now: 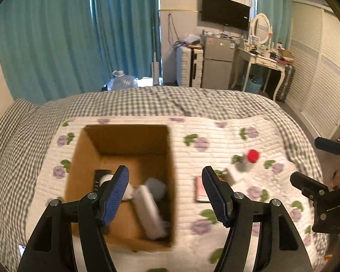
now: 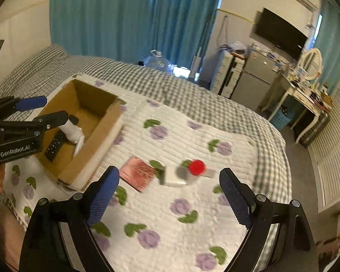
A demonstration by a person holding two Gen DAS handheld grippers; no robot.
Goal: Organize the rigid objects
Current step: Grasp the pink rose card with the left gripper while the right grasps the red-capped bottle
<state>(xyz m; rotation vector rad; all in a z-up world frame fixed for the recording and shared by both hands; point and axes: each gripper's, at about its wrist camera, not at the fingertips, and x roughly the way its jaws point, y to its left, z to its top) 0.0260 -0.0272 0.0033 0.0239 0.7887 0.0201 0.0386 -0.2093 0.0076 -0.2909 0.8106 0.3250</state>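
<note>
Well beyond both grippers' wide, empty fingers (image 2: 235, 195), red-capped bottle (image 2: 193, 170) beside box (image 2: 97, 136).

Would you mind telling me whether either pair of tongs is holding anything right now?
Nothing is held: the left tongs and right tongs are both open and empty.

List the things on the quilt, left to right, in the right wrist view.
Box → pink booklet → white block → red-capped bottle.
</note>
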